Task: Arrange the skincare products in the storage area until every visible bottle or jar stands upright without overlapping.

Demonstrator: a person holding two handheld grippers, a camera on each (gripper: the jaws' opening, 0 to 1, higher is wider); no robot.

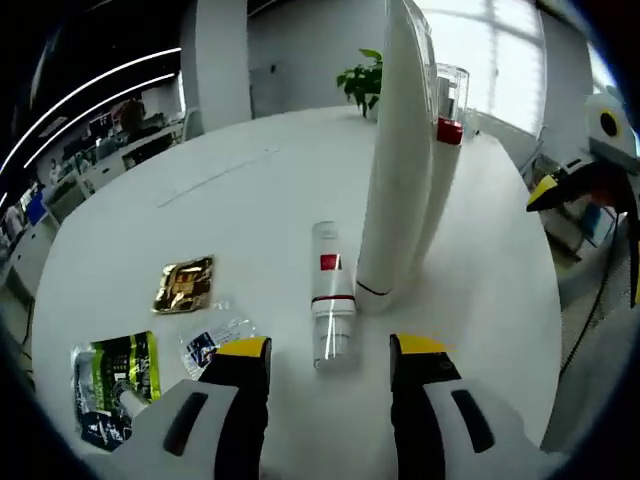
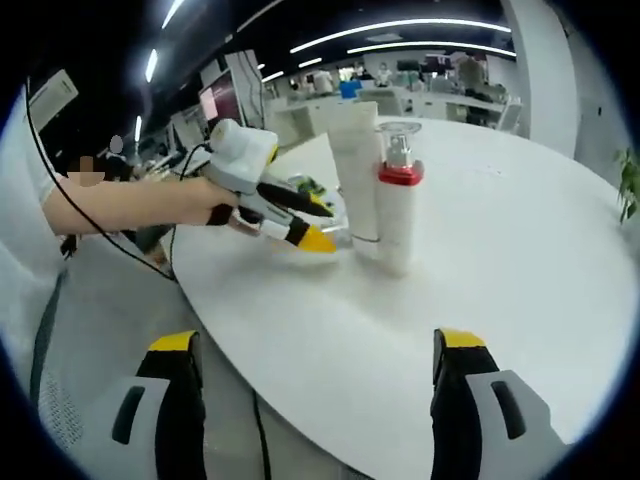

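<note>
The left tool [image 1: 330, 360] hovers with its jaws spread and nothing between them, lined up just short of the lying bottle [image 1: 331, 295], a clear-capped bottle with a red label flat on the white desk [image 1: 250, 190]. Judging from this, it is the piece yet to be stood up. Just beyond the lying bottle stands the tall white tube [image 1: 395, 160], upright and very close, so it could be knocked during the pick. Behind the tube stands a pump bottle [image 2: 397, 205] with a red collar. Left of the lying bottle lie a gold sachet [image 1: 184, 284] and green packets [image 1: 115, 385], well apart. The right tool [image 2: 318, 365] is also spread and empty, held back off the desk edge.
</note>
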